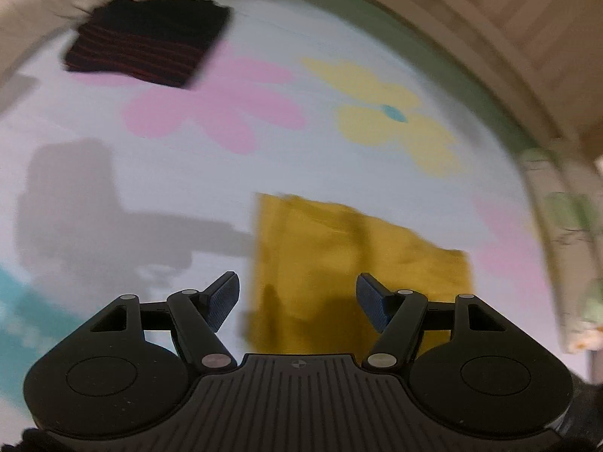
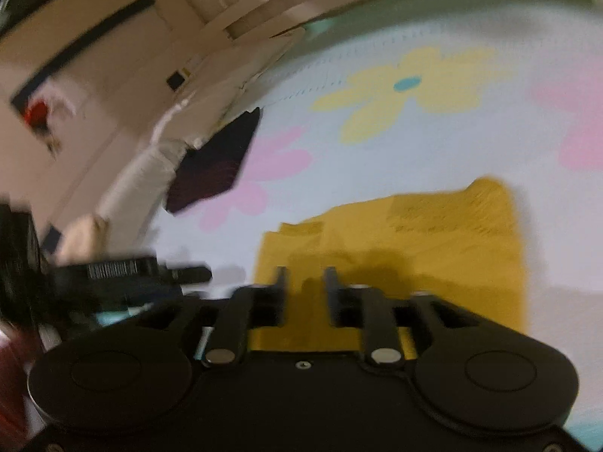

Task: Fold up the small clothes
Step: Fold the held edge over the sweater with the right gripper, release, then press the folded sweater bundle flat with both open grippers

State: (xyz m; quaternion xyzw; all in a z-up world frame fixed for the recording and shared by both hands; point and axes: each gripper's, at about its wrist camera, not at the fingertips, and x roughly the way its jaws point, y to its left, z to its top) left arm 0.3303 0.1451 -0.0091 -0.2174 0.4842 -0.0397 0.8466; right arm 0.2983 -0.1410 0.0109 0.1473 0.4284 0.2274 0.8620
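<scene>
A mustard-yellow small garment (image 1: 339, 260) lies folded flat on a white sheet with a flower print (image 1: 181, 173). My left gripper (image 1: 297, 297) is open and empty, held above the garment's near left part. In the right wrist view the same yellow garment (image 2: 433, 241) lies ahead of my right gripper (image 2: 304, 286), whose jaws stand a narrow gap apart with nothing between them. A folded black cloth with red stripes (image 1: 147, 52) lies at the far left edge of the sheet; it also shows in the right wrist view (image 2: 215, 165). Both views are motion-blurred.
The sheet (image 2: 377, 158) carries pink and yellow flowers (image 1: 388, 113). A beige raised border (image 1: 520, 56) runs around the far and right side. The left gripper's body (image 2: 124, 267) shows at the left of the right wrist view.
</scene>
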